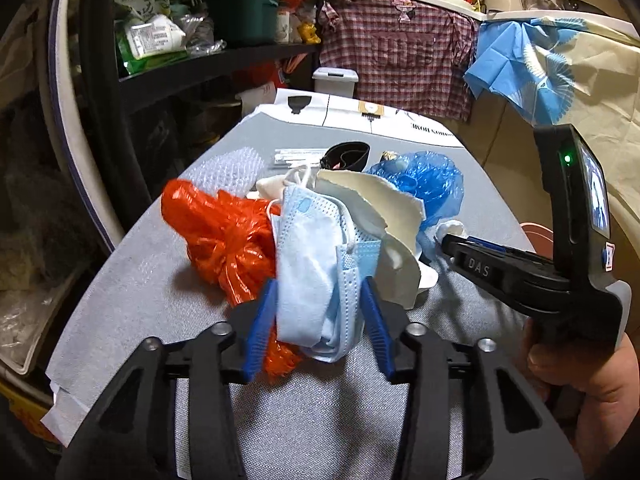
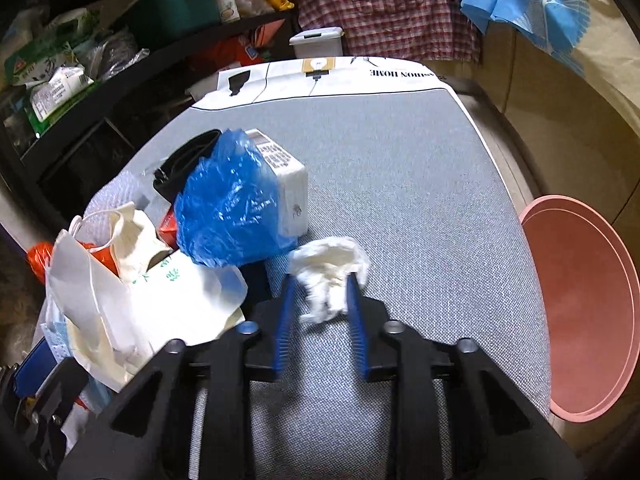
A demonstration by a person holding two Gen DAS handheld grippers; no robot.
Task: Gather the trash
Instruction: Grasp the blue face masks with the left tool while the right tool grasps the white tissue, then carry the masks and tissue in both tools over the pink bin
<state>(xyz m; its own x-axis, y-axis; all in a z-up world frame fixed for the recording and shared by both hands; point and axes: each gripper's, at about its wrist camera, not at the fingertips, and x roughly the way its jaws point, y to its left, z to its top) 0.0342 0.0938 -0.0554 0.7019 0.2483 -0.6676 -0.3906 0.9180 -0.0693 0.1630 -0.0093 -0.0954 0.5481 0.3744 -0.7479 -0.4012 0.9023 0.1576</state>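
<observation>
My left gripper (image 1: pixel 318 300) is shut on a light blue face mask (image 1: pixel 316 256), held over the grey table (image 1: pixel 140 280). Behind it lie an orange plastic bag (image 1: pixel 220 232), white paper (image 1: pixel 384 216) and a blue plastic bag (image 1: pixel 424 180). My right gripper (image 2: pixel 320 292) is shut on a crumpled white tissue (image 2: pixel 328 272) just above the table (image 2: pixel 400 184). The right gripper also shows in the left wrist view (image 1: pixel 452 246), at the right of the pile. The blue bag (image 2: pixel 228 208) leans on a white carton (image 2: pixel 284 176).
A pink bin (image 2: pixel 584 304) stands off the table's right edge. A white paper bag (image 2: pixel 96 300) and a black band (image 2: pixel 184 160) lie at the left. Dark shelves (image 1: pixel 180 64) with clutter run along the left. A checked shirt (image 1: pixel 400 48) hangs behind.
</observation>
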